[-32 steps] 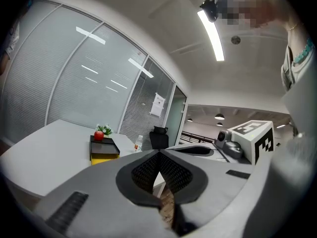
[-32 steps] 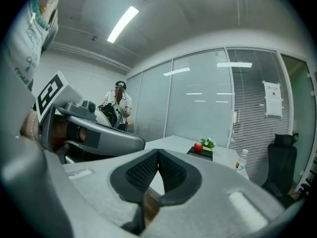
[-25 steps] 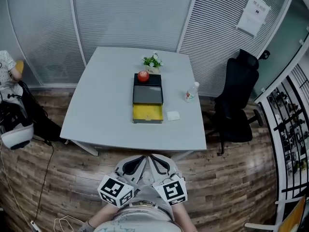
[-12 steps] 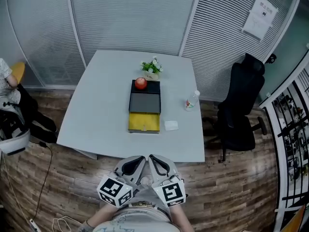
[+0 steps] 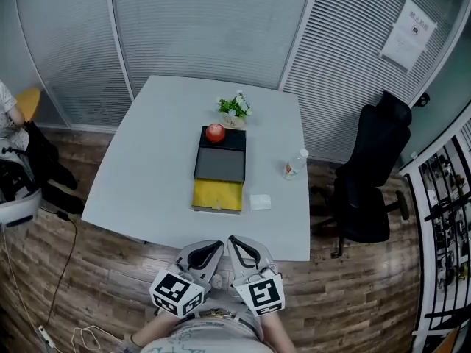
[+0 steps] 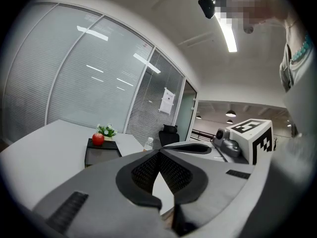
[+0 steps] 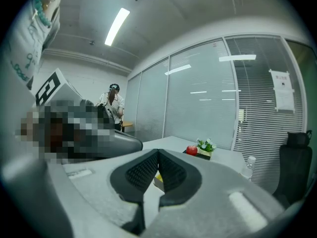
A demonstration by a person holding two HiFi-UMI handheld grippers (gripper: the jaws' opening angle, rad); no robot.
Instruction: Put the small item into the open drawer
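Observation:
The small white item (image 5: 260, 201) lies on the grey table (image 5: 147, 182), just right of the open yellow drawer (image 5: 217, 195). The drawer sticks out of a black drawer unit (image 5: 220, 163), which has a red apple (image 5: 215, 132) on top. My left gripper (image 5: 211, 249) and right gripper (image 5: 235, 244) are held side by side at the table's near edge, well short of the item. Both are shut and hold nothing. The left gripper (image 6: 159, 153) view shows the apple (image 6: 98, 139) far ahead. In the right gripper (image 7: 158, 152) view the apple (image 7: 191, 149) is also distant.
A potted plant (image 5: 235, 107) stands behind the drawer unit. A plastic bottle (image 5: 294, 164) sits near the table's right edge, with a black office chair (image 5: 375, 175) beyond it. Glass walls with blinds close off the back. A person (image 7: 114, 103) stands far off to the left.
The table's near edge has come closer to both grippers, which stay side by side and shut. The drawer and item sit lower and nearer in the head view.

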